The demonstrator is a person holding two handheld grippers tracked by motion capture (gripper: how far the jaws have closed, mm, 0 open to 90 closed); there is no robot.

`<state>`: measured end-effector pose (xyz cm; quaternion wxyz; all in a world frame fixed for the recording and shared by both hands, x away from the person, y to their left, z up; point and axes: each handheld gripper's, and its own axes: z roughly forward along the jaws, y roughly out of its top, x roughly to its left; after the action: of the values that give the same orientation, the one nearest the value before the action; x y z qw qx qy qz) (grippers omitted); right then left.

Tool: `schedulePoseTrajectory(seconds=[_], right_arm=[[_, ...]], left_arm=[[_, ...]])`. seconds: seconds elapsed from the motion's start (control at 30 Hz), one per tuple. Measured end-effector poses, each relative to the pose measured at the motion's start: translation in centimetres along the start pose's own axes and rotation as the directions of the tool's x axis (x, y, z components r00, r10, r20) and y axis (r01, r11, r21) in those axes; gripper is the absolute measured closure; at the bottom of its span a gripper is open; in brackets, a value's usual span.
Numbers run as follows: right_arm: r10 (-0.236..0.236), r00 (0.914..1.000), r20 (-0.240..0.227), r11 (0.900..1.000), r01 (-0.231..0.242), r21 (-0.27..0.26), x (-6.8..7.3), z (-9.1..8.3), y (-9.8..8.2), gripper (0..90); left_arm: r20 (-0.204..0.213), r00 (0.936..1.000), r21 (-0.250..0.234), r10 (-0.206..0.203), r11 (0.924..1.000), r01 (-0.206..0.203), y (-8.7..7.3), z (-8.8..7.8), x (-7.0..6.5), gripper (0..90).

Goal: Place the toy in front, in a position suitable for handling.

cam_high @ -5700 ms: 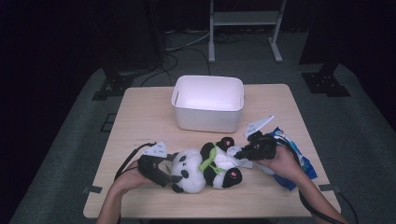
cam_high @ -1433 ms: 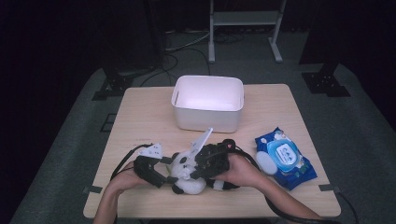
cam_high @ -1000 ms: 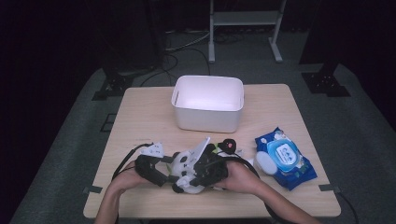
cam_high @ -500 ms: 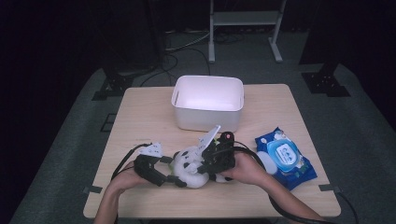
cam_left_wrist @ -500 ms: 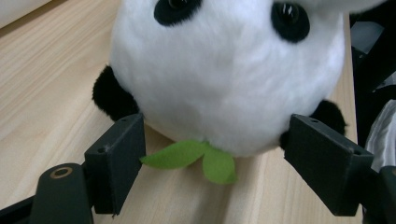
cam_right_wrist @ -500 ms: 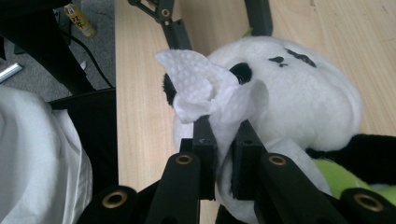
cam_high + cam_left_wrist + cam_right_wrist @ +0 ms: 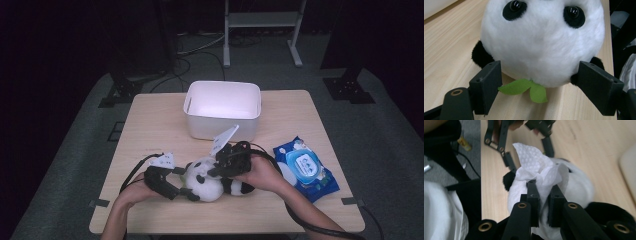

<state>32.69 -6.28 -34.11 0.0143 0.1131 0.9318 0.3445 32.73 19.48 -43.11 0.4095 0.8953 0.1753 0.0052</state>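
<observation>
A black-and-white panda plush (image 7: 207, 186) lies near the table's front edge. My left gripper (image 7: 186, 185) has the panda's head (image 7: 541, 42) between its jaws, whose pads press its sides. A green leaf (image 7: 529, 87) sticks out under the head. My right gripper (image 7: 215, 171) hovers over the panda from the right, shut on a crumpled white wipe (image 7: 536, 167). In the right gripper view the right gripper (image 7: 542, 185) holds the wipe just above the panda's white fur (image 7: 579, 187).
A white bin (image 7: 222, 107) stands behind the panda at mid table. A blue pack of wet wipes (image 7: 306, 169) lies to the right, close to the person's right hand. Bare wood lies to the left and far right.
The right gripper, earlier at the wipes pack, came over the panda with the wipe and in the last second lifted slightly toward the bin. The left gripper and panda stayed put.
</observation>
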Motion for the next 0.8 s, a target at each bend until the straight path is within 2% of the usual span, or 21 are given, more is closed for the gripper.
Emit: schedulePoseTrajectory(seconds=[0.2,0.3,0.4,0.47,0.57,0.8], right_arm=[[0.043,0.9980,0.045,0.998,-0.041,-0.057,-1.4,-2.0,0.0,81.7],[0.072,0.9961,0.052,0.996,-0.068,-0.065,-1.8,-2.5,-0.2,81.7],[0.074,0.9956,0.057,0.996,-0.070,-0.061,-2.1,-2.7,-0.5,81.7],[0.085,0.9955,0.043,0.994,-0.082,-0.071,-2.2,-2.8,-0.7,81.6],[0.087,0.9961,0.011,0.995,-0.086,-0.058,-1.9,-2.2,-0.7,81.6],[0.037,0.9987,-0.034,0.999,-0.037,0.006,-0.2,0.5,0.1,81.6]], left_arm=[[-0.001,0.9999,0.005,0.012,0.9999,-0.012,0.2,0.0,-0.2,19.3],[-0.002,0.9998,0.005,0.019,0.9998,-0.019,0.3,0.0,-0.3,19.3],[-0.002,0.9999,0.007,0.013,0.9999,-0.013,0.2,0.1,-0.3,19.3],[-0.003,1.0000,0.018,0.008,0.9998,-0.008,0.1,0.2,-0.2,19.3],[-0.004,1.0000,0.014,-0.004,0.9999,0.004,-0.1,0.3,0.1,19.3],[0.003,1.0000,0.024,0.001,0.9997,-0.001,-0.2,0.3,0.1,19.3]])
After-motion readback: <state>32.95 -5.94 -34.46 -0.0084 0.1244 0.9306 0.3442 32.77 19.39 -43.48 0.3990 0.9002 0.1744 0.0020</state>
